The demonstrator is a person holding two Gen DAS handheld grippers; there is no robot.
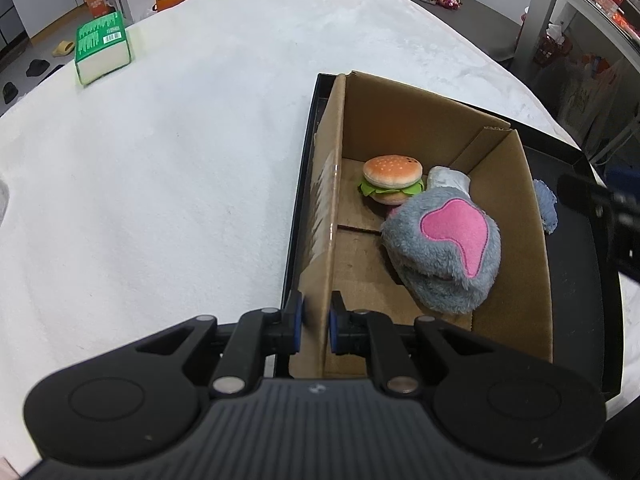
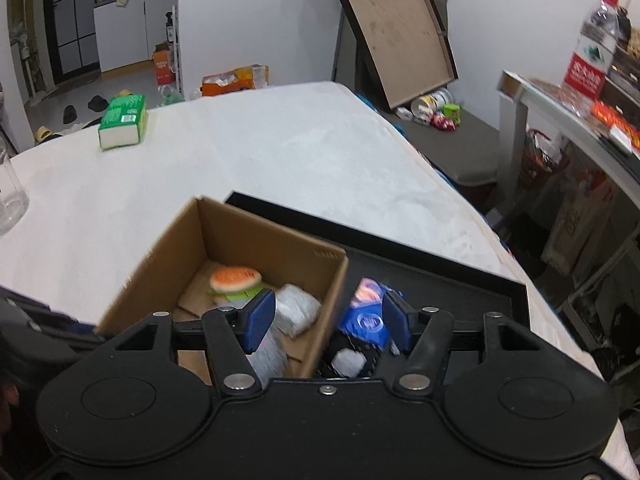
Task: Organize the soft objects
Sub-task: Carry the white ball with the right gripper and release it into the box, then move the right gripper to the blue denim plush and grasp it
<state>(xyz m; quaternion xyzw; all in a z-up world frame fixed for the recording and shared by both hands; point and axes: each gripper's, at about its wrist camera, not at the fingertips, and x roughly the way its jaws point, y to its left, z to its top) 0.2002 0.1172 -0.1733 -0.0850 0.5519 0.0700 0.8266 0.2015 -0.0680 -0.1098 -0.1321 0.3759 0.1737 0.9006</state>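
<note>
**Two toys boxed, more waiting on the tray**

We see the plush burger [image 1: 393, 179] and the grey-and-pink plush [image 1: 448, 248] already lying inside the cardboard box [image 1: 516, 240], which sits on the black tray [image 1: 576, 280]. Our left gripper [image 1: 316, 322] pinches the box's near wall, steadying it. Our right gripper [image 2: 328, 322] hangs spread above the box's right wall, holding nothing. A blue soft item [image 2: 366, 314] lies on the tray just beside the box, likely next; that wall stands between it and the box. A green tissue pack [image 1: 102, 48] sits well apart on the white table [image 1: 180, 180].
</note>
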